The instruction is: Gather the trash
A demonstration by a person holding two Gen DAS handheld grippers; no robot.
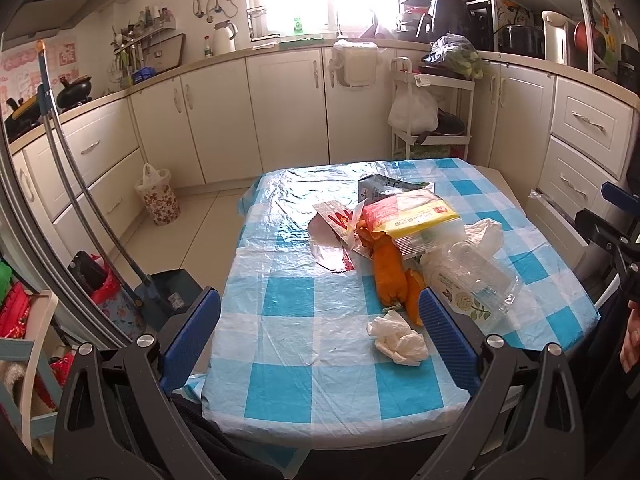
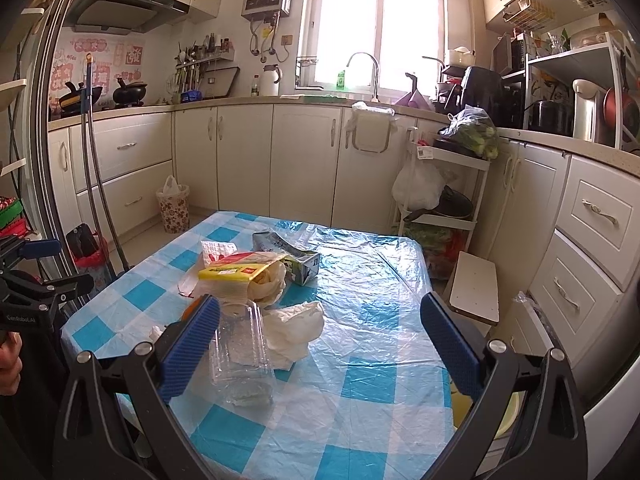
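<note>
Small table covered in a blue-and-white checked plastic tablecloth (image 1: 320,320), standing in a cream-cabinet kitchen. Trash sits in a loose heap on the cloth, toward the middle and the right-hand side as the left wrist camera sees it. Left gripper (image 1: 320,336) hovers over the near edge of the table, its blue-padded jaws spread wide with nothing between them; a crumpled white tissue (image 1: 398,340) lies on the cloth just inside its right finger. Beyond that, an orange plastic wrapper (image 1: 388,276) lies lengthwise, touching a clear plastic clamshell container (image 1: 480,280) with a floral label. Stacked on the heap: a yellow-and-red flat packet (image 1: 408,212), a red-and-white printed bag (image 1: 332,224), and at the far end a grey crushed carton (image 1: 380,188). A white crumpled plastic bag (image 1: 484,232) rests at the right of the pile. Right gripper (image 2: 320,332) hangs over the table's other side, jaws likewise wide apart and empty; the clear container lies just beside its left finger, possibly touching it, though the fisheye angle makes contact hard to judge. A floral-patterned waste basket lined with a white bag (image 1: 158,196) stands on the tiled floor by the cabinets, well apart from the table.
</note>
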